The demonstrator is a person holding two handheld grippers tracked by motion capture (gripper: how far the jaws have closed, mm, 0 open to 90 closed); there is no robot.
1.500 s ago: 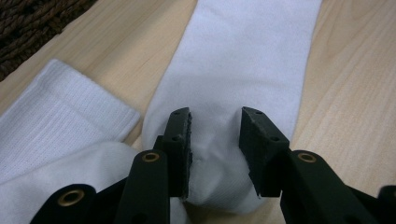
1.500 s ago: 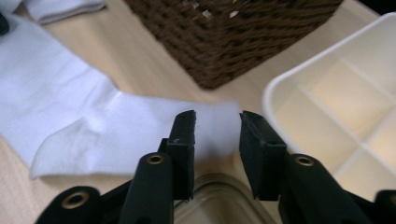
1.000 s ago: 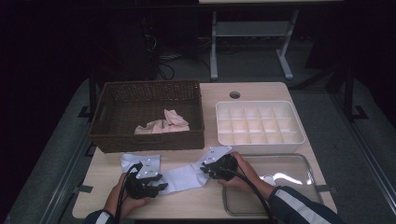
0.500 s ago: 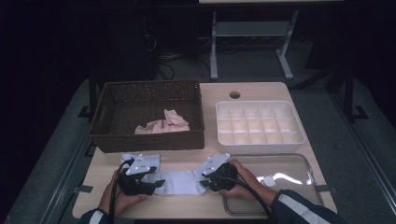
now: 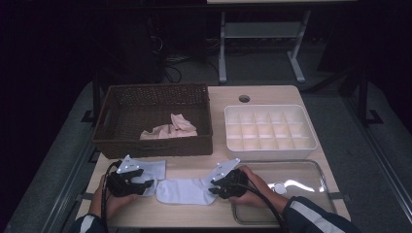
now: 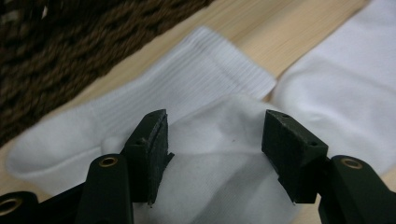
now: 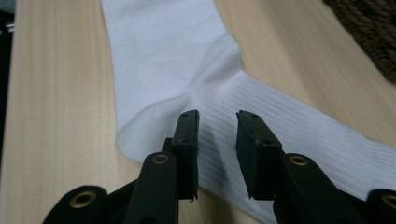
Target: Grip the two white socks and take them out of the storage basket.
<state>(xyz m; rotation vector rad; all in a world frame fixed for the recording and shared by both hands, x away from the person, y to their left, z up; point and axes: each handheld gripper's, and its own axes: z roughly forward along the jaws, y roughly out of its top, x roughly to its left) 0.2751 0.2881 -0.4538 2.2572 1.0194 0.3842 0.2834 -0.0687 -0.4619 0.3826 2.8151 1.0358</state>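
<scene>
Both my tongs sit open over the white socks: left tongs [image 5: 145,184] just opened wider above one sock [image 6: 219,154], right tongs [image 5: 212,188] apart over the other sock [image 5: 184,191]. Far left, basket [image 5: 153,145]; far right, divided box [image 5: 269,128].

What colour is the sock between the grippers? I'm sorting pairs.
White, with a ribbed cuff; the sock shows best in the right gripper view.

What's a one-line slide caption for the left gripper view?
Left gripper, jaws apart, over a rumpled white sock on the wooden table, another white sock lying beyond near the wicker basket.
</scene>
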